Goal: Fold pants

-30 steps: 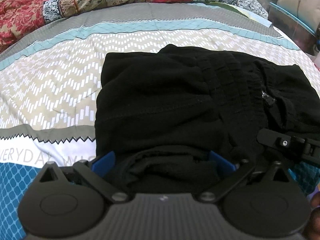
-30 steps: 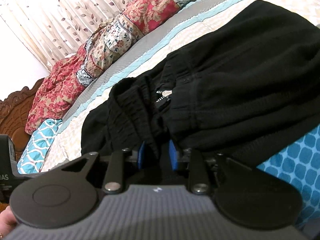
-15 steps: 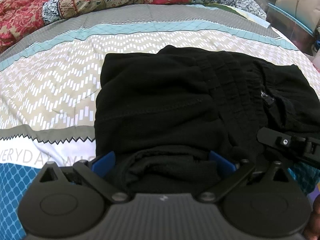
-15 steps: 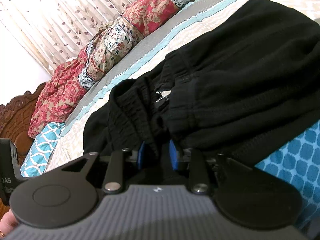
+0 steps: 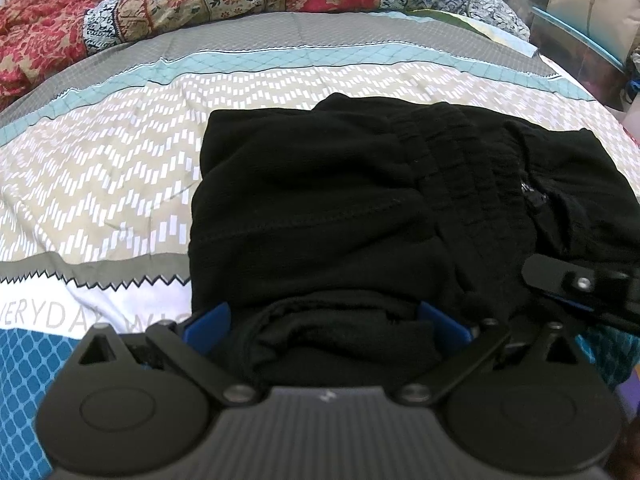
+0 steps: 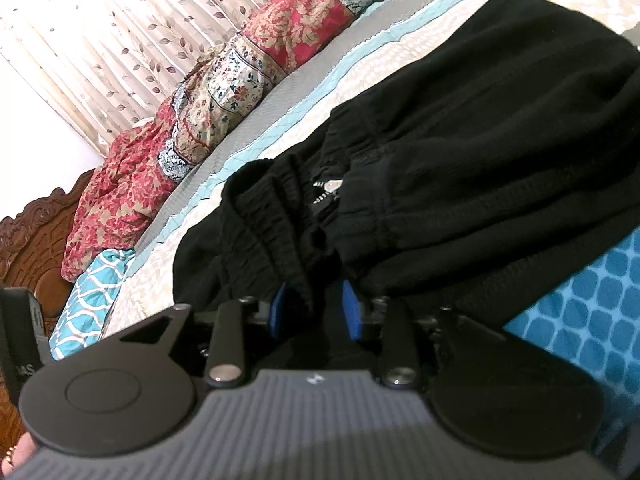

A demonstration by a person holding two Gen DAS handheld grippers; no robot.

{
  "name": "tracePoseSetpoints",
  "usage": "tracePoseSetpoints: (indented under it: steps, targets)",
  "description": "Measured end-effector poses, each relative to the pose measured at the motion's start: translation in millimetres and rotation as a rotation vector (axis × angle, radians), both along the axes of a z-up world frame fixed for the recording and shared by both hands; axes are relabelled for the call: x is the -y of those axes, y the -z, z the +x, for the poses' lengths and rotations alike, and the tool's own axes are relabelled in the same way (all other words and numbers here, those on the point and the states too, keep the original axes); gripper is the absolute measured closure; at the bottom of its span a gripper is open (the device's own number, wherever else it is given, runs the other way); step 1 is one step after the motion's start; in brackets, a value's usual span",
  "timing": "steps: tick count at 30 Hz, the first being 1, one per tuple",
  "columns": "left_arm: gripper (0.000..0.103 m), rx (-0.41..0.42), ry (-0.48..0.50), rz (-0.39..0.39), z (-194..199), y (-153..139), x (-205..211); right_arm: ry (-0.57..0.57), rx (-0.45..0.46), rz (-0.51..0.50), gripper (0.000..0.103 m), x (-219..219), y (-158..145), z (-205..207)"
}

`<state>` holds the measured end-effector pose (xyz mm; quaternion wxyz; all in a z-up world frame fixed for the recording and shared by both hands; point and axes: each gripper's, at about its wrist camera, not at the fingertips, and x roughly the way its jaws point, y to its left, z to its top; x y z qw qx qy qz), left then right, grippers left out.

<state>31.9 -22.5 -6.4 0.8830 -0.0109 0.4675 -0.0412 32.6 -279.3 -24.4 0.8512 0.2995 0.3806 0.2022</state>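
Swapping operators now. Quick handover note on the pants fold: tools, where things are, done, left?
Left tool: jaws wide apart, a bunched fold of the black pants between the pads, not squeezed.
Right tool: jaws opening, a hanging edge of the pants between its pads, grip coming off.
Pants: folded into a compact bundle on the patterned bedspread, waistband and zipper on top.
Done: the folds look made, bundle set down.
Left: finish the release, pull both tools clear, tidy the near edge if it bunches.
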Motion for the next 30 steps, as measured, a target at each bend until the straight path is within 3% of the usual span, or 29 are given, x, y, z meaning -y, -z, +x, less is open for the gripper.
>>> tracePoseSetpoints:
  steps: [2,6,10,12,17,20,26,30]
  targets:
    - [0.0,-0.004,0.003,0.0,0.8,-0.9,-0.1,-0.026,0.011,-0.019,0.046,-6.0,-7.9,-6.2]
    - [0.0,-0.004,0.004,0.011,1.1,-2.0,2.0,-0.033,0.115,-0.116,0.045,-13.2,-29.9,-27.7]
    - [0.0,0.003,-0.009,0.028,0.1,-5.1,5.8,0.063,0.212,-0.195,0.046,7.8,-46.4,-35.2]
    - [0.0,0.003,-0.015,0.039,-0.4,-7.3,7.7,0.111,0.214,-0.215,0.047,20.0,-46.1,-32.5]
    - [0.0,0.03,-0.011,0.114,-4.6,-16.6,16.9,0.175,0.152,-0.277,0.072,41.1,-30.2,-21.0]
    - [0.001,0.042,-0.005,0.145,-6.4,-22.1,21.2,0.165,0.098,-0.311,0.077,42.7,-14.4,-12.8]
    - [0.003,0.075,-0.005,0.162,-7.6,-40.9,28.4,0.127,0.121,-0.358,0.077,40.9,-10.4,-15.7]
    - [0.003,0.1,0.011,0.162,-6.4,-56.3,35.6,0.144,0.112,-0.271,0.074,52.0,-13.2,-18.7]
